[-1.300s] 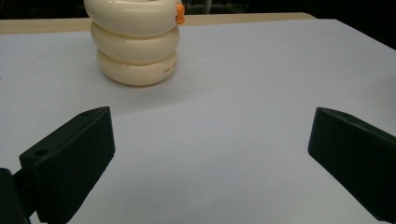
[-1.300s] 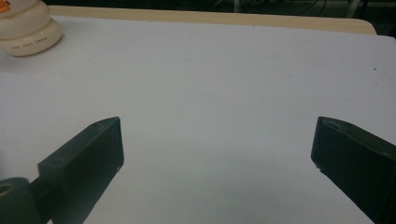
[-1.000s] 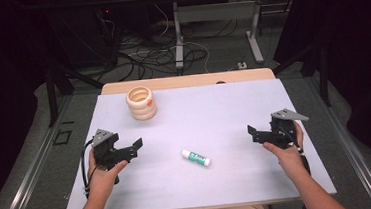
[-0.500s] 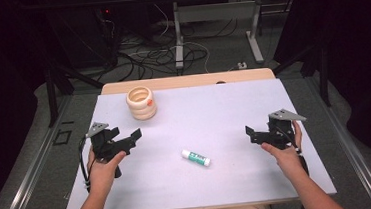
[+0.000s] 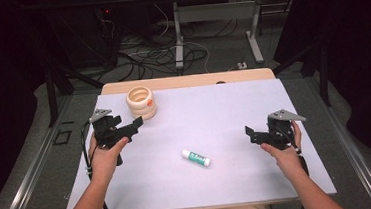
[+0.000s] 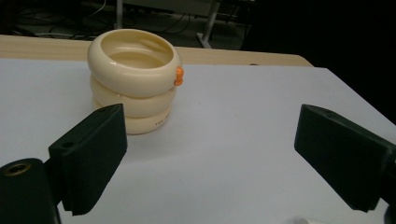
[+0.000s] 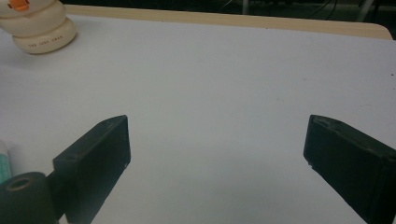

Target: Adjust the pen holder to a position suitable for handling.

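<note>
Left gripper (image 5: 134, 124) near the cream ringed container (image 5: 141, 102), jaws wide, just been closing, nothing between. Right gripper (image 5: 249, 133) likewise wide, empty. Glue stick (image 5: 195, 158) lies mid-table between them.

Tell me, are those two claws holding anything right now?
No. The left gripper and right gripper both stand open with nothing between them; the cream ring-shaped pot and glue stick lie untouched.
</note>
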`<act>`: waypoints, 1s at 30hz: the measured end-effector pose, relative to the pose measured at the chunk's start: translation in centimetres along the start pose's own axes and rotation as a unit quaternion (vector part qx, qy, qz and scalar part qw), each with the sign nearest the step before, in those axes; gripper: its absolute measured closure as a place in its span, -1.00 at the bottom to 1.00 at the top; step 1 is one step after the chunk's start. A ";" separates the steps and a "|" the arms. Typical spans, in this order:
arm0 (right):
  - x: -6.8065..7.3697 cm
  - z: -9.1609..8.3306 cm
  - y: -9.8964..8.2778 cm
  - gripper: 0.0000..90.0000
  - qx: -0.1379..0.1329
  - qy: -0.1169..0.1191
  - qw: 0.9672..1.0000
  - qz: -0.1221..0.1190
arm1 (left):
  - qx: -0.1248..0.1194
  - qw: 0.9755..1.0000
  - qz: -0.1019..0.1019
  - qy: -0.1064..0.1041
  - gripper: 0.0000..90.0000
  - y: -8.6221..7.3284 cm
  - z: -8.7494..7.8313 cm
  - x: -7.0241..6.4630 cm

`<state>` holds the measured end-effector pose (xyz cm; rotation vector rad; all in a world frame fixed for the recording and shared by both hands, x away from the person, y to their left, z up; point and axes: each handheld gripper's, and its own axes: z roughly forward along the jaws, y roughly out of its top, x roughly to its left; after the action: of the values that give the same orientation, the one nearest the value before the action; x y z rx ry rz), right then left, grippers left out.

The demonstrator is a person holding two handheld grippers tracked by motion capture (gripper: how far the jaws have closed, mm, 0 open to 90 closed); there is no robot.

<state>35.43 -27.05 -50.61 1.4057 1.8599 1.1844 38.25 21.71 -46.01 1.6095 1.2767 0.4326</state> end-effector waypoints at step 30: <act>-0.1 0.3 -0.3 -0.85 0.008 0.004 1.000 0.006 | 0.007 0.998 -0.052 0.019 -0.62 5.9 2.9 0.1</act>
<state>35.58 -27.04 -51.00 1.4250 1.8716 1.1861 43.57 20.75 -42.29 1.5443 1.3875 0.3918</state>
